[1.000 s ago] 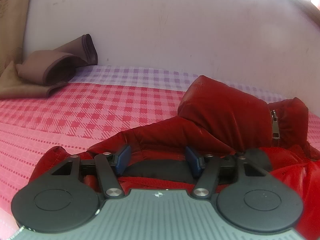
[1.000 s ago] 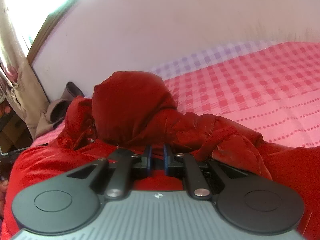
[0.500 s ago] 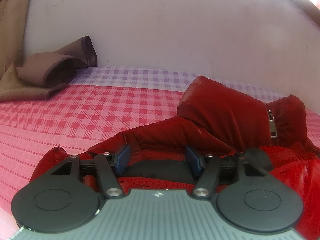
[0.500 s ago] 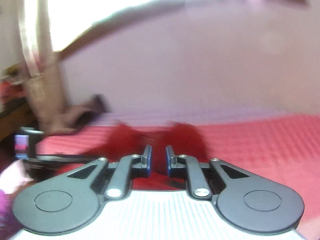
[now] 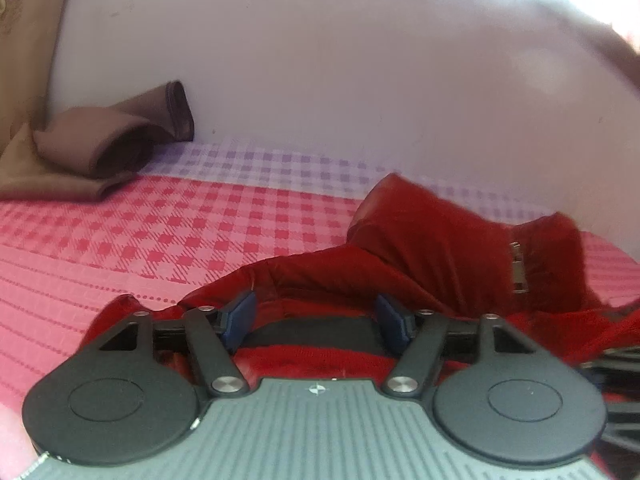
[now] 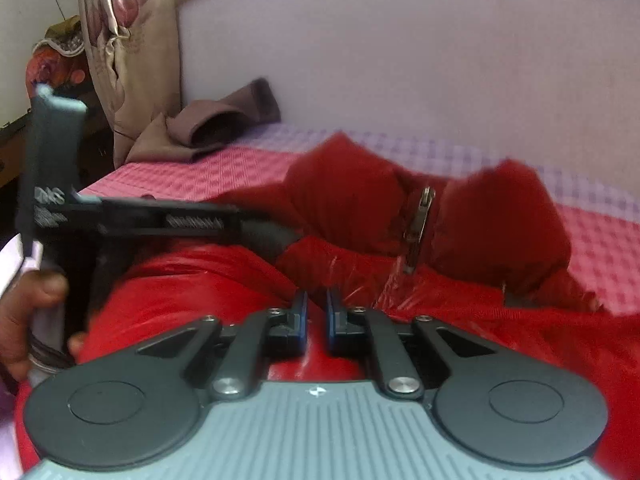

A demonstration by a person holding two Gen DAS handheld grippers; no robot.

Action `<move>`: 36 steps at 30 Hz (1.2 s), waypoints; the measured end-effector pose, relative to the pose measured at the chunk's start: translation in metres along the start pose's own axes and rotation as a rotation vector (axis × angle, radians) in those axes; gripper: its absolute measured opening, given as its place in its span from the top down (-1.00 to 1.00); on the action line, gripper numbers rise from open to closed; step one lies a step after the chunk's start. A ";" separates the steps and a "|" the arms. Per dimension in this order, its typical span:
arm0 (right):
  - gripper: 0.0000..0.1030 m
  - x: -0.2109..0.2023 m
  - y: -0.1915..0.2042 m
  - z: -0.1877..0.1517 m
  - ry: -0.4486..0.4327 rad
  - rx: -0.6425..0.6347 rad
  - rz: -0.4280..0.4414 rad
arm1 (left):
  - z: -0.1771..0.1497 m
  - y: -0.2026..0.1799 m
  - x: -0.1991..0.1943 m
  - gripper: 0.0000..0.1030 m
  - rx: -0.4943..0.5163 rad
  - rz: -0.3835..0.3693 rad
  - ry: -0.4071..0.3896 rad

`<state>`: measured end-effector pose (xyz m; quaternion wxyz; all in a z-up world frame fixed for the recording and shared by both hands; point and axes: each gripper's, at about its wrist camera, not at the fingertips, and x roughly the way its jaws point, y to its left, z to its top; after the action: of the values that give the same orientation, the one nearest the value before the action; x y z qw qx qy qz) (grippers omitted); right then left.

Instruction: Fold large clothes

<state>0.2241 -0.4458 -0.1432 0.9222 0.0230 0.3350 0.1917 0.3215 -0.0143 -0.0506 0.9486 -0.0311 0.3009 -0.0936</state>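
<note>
Early in the fold, by the look of it: glossy red padded jacket with a metal zip pull point(image 5: 472, 248) lying rumpled across the lower right of the left view on the pink-and-red checked bedsheet point(image 5: 168, 240), left gripper point(image 5: 316, 316) spreading its jaws around the dark band at the jacket's edge, pads not pressing. Right gripper point(image 6: 316, 316) pinched almost shut over red cloth, nothing visibly caught; next, probably a firm hold on that edge to carry it over. White print on the left gripper's black body, left of the right view, too blurred to read.

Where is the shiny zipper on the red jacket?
In the right wrist view the zipper pull hangs right of centre on the red jacket, between its two puffy raised parts, above the right gripper.
</note>
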 end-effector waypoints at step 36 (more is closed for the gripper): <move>0.90 -0.064 -0.143 -0.048 -0.031 0.290 -0.242 | -0.020 -0.039 -0.001 -0.63 0.087 -0.010 -0.003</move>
<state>0.1976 -0.6054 -0.1659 0.9307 0.1183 0.3450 0.0286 0.3029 -0.0527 -0.0624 0.9490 0.0084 0.2948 -0.1114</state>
